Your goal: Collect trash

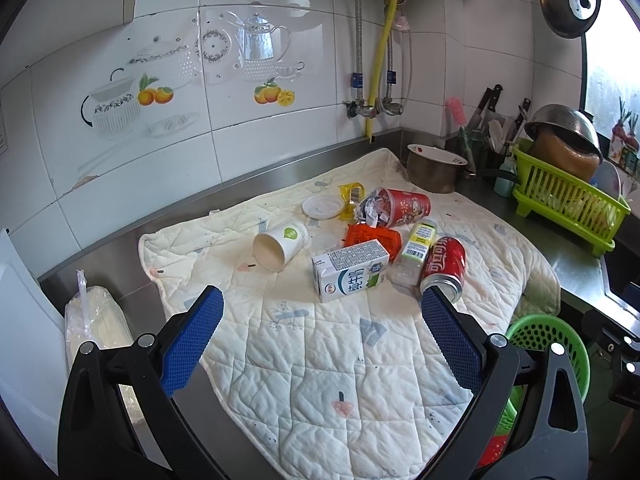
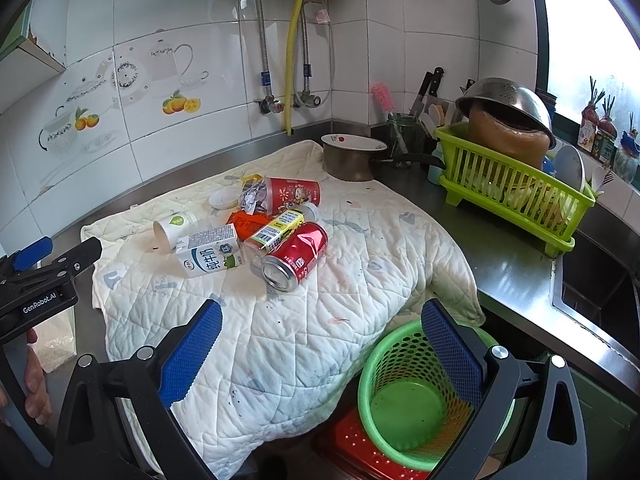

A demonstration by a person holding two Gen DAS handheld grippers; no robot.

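Jaws of both grippers gape wide, empty, above the quilted mat [image 1: 320, 344]

Quilted cloth [image 1: 320, 340], metal pot [image 2: 348, 160], green dish rack [image 2: 516, 196], colander [image 2: 508, 100]

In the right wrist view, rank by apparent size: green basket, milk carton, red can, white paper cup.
1. green basket, though it is nearest the camera
2. and 3. red can and milk carton, too alike to rank
4. white paper cup, farther back
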